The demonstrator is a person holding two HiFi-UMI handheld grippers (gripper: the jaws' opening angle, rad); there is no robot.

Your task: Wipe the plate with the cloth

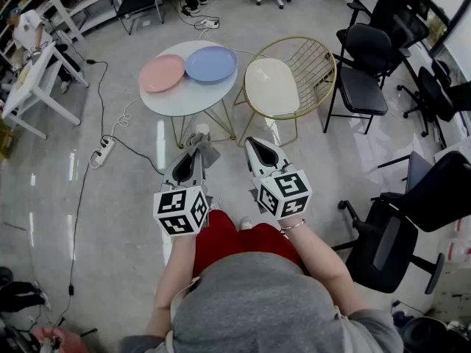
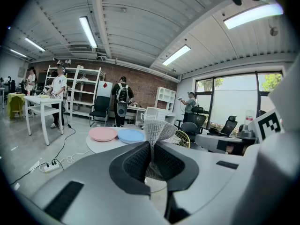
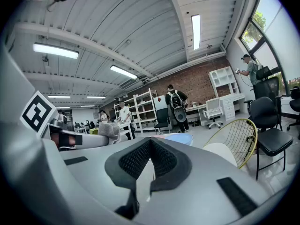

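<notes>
My left gripper is pinching the grey cloth; the right gripper is idling, jaws together and empty. I'm planning a long reach forward, laying the cloth flat on the blue plate.

One pink plate and one blue plate, two in all. One cloth. Two tools: one left tool, one right tool. One round desk under both plates. One gold wire chair. One white power strip on the floor.
</notes>
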